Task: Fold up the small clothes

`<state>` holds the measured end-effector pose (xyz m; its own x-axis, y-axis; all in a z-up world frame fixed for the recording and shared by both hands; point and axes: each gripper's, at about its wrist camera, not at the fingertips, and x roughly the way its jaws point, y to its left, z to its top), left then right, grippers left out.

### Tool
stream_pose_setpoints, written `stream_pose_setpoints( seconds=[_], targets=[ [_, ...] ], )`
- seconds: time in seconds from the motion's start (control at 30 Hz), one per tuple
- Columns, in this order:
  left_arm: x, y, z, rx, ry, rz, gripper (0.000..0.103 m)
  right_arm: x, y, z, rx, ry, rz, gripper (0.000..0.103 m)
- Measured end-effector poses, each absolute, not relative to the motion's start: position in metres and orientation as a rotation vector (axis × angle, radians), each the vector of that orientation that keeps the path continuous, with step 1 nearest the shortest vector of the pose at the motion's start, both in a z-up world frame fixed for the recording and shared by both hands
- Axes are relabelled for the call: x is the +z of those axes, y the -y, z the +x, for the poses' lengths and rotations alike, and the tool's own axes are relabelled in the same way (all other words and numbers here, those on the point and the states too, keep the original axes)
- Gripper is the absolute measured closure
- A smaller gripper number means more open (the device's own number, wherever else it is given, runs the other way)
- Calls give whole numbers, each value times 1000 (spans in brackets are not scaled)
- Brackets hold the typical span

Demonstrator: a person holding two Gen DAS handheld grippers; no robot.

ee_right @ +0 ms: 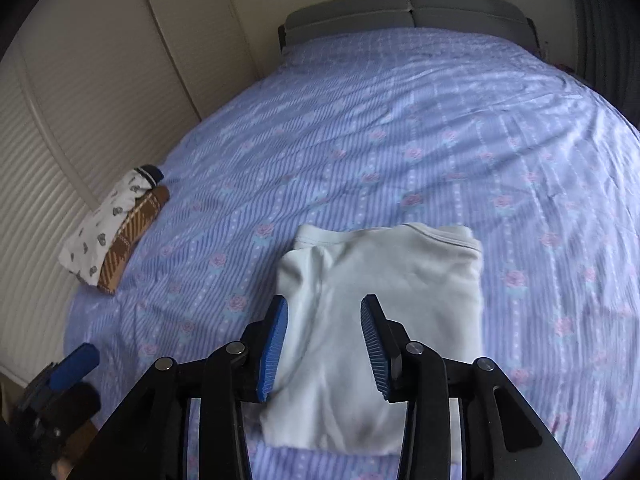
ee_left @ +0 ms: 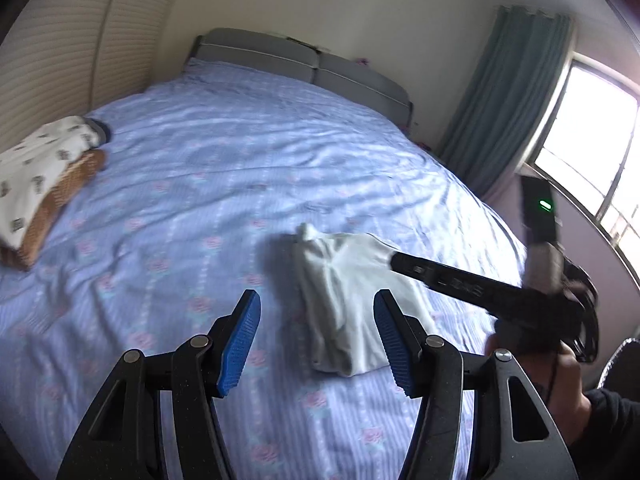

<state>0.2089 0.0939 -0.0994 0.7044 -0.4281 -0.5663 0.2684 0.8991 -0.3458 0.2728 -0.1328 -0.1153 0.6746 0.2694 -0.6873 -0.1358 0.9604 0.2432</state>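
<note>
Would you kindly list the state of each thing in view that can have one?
White shirt: folded, lying flat on the bed.
Left tool: open, empty.
Right tool: open, empty, above the shirt.
Clothes pile: folded, stacked near the bed's edge.
Bedsheet: spread, wrinkled.
Curtain: drawn aside.

The folded garment (ee_right: pixel 384 304) between and beyond the right gripper's fingers was plain white, without any pattern. The pads (ee_right: pixel 274 350) of the right gripper (ee_right: pixel 324 348) were blue, on black arms. The pads (ee_left: pixel 240 344) of the left gripper (ee_left: pixel 316 344) were also blue, on black arms. The bed sheet (ee_right: pixel 400 128) under both was lavender blue, with thin stripes and rows of pink roses. Far left of the fingers lay a white cloth with small dark prints (ee_right: pixel 104 232) over a brown checked cloth (ee_right: pixel 132 236). The headboard (ee_right: pixel 408 10) ahead was grey. To the right of the left fingers, the curtain (ee_left: pixel 508 96) was grey-green.
</note>
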Motion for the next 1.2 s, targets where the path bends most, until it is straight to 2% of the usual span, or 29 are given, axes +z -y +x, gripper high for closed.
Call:
stream_pose_setpoints(
  seconds=[0.1,0.23,0.4,0.47,0.5,0.53,0.83,0.87,0.93,1.0,1.1,1.2],
  targets=[
    [-106,-73,229,-437,-703,-220,47,-115,172,248,151,-719,159,58],
    [-123,-45,264,-438,-765,-166,63,-124,215,234,65,-711,172,57],
    [-153,-26,305,-400,-864,-155,70,-129,244,224,51,-709,222,57],
    [-162,-21,317,-381,-898,-141,81,-130,246,222,59,-702,218,57],
    [-166,-20,322,-373,-915,-141,94,-130,246,222,63,-697,216,57],
    [-169,-21,327,-365,-930,-143,97,-131,245,221,68,-693,217,57],
    [-163,-19,337,-330,-922,-103,95,-137,246,221,111,-691,267,57],
    [-164,-20,334,-332,-930,-104,92,-139,245,222,124,-699,273,57],
    [-163,-21,329,-327,-931,-116,72,-143,242,224,170,-730,286,57],
    [-160,-27,315,-307,-913,-122,64,-147,237,227,217,-759,293,57],
    [-161,-37,297,-300,-928,-160,58,-152,229,229,267,-796,292,57],
    [-170,-40,282,-322,-969,-176,58,-158,221,228,292,-822,282,57]
  ],
)
